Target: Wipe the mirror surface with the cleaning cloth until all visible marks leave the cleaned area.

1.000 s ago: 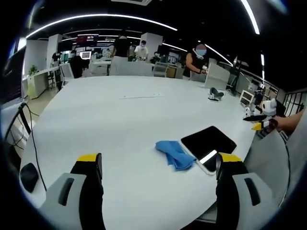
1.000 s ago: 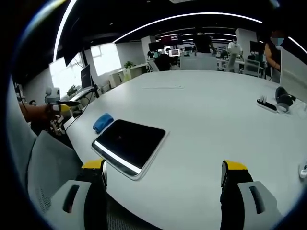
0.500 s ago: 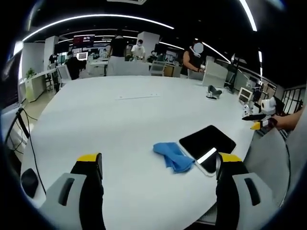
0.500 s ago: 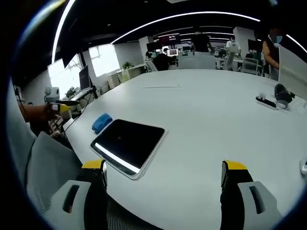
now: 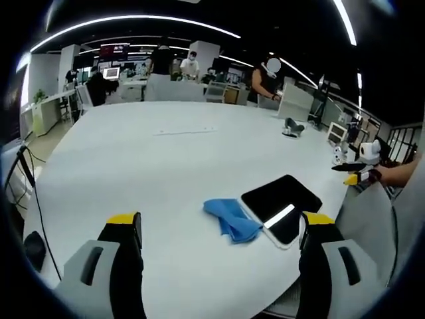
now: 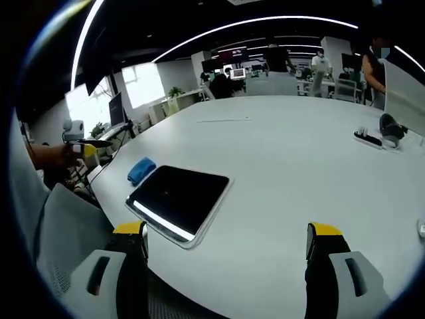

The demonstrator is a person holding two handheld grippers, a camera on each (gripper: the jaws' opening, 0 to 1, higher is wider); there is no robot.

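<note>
mirror [image 5: 281, 205]: dark, flat on table | cloth [image 5: 230, 217]: blue, crumpled, touching mirror

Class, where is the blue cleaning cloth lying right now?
In the left gripper view the crumpled blue cleaning cloth lies on the white table, against the dark rectangular mirror; in the right gripper view it lies beyond the mirror's far-left corner.

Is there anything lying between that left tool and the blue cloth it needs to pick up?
Nothing visible is in the way. In the left gripper view only bare white table lies between the open left tool and the blue cloth, which sits against the mirror near the table edge.
</note>
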